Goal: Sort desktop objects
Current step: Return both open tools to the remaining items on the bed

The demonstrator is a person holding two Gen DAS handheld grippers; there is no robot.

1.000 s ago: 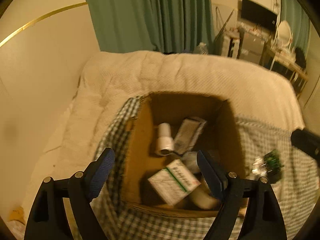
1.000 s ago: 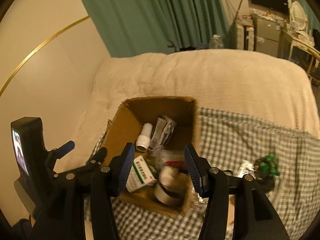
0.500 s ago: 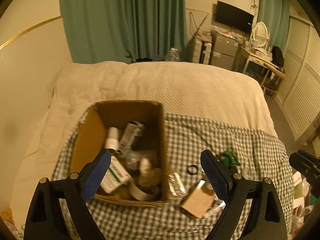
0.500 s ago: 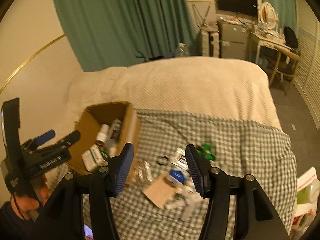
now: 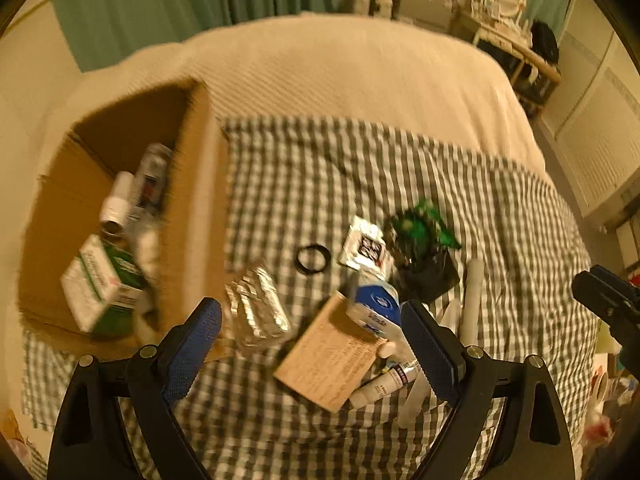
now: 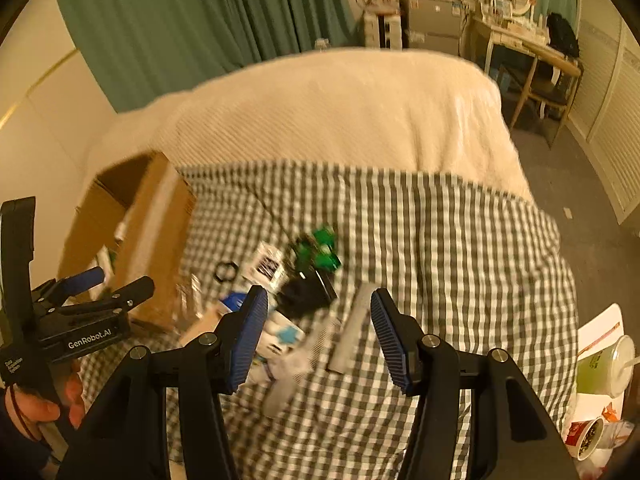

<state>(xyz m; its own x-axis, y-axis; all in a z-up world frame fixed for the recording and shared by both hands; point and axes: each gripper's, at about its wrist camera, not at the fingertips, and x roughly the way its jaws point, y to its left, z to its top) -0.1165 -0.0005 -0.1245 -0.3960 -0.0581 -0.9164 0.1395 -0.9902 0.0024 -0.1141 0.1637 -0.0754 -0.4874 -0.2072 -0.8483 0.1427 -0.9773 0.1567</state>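
Observation:
A cardboard box (image 5: 196,216) stands at the left on a checked cloth (image 5: 320,168) and holds a green-and-white carton (image 5: 100,284), a white bottle (image 5: 116,204) and other items. Loose items lie to its right: a foil blister pack (image 5: 256,308), a black ring (image 5: 313,258), a brown card (image 5: 332,356), a blue-and-white pack (image 5: 376,304), a green-and-black object (image 5: 420,240) and white tubes (image 5: 472,296). My left gripper (image 5: 312,344) is open and empty above the pile. My right gripper (image 6: 318,336) is open and empty above the same pile (image 6: 288,320). The box shows in the right wrist view (image 6: 152,248).
The cloth lies on a cream bed cover (image 6: 340,120). Green curtains (image 6: 200,20) hang behind. A desk with a mirror (image 6: 516,36) stands at the back right. A drink cup (image 6: 604,364) and snack cups (image 6: 588,436) sit at the right edge.
Both grippers have swung right from over the box and dropped closer to the loose pile on the cloth. Both stay open and empty.

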